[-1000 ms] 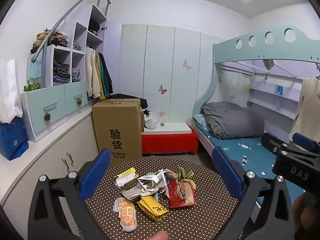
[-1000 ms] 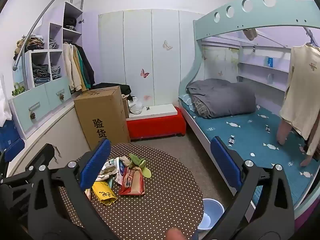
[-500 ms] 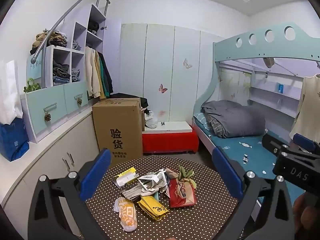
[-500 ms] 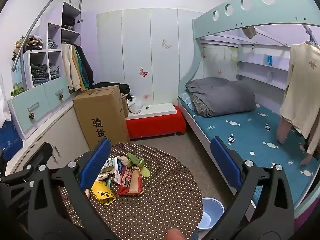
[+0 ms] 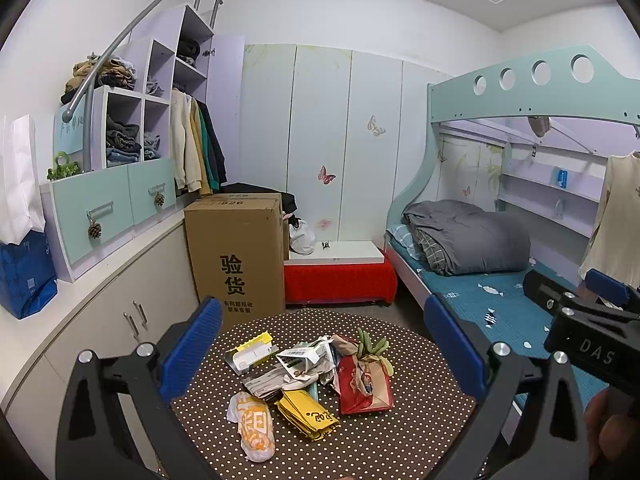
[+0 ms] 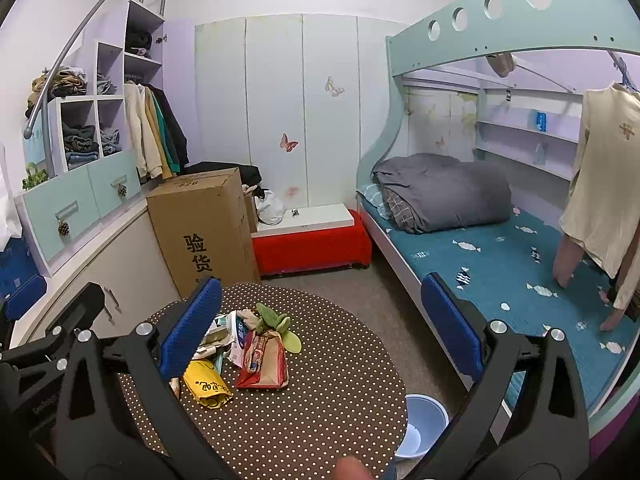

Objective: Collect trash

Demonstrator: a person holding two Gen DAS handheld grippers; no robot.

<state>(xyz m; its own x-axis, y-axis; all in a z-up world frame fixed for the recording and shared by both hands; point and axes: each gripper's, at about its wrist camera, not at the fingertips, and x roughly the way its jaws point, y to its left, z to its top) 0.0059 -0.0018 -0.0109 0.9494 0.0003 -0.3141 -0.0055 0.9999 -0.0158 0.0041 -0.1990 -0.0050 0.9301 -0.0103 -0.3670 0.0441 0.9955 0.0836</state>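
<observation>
A pile of trash lies on the round brown dotted table (image 5: 420,432): a red wrapper (image 5: 364,386), a yellow packet (image 5: 306,412), a white-and-orange bag (image 5: 252,426), crumpled paper (image 5: 308,358), a yellow-white box (image 5: 250,352) and green peel (image 5: 372,346). The pile also shows in the right wrist view, with the red wrapper (image 6: 264,364) and yellow packet (image 6: 204,384). My left gripper (image 5: 324,344) is open and empty, held above and in front of the pile. My right gripper (image 6: 320,320) is open and empty, to the right of the pile. A light blue bin (image 6: 424,424) stands on the floor beside the table.
A tall cardboard box (image 5: 236,252) stands behind the table, beside a red bench (image 5: 340,280). White cabinets (image 5: 108,320) run along the left. A bunk bed (image 6: 500,248) with a grey quilt fills the right. Grey floor (image 6: 360,292) lies between table and bed.
Both views have barely shifted. Both grippers stay open and the trash has not moved.
</observation>
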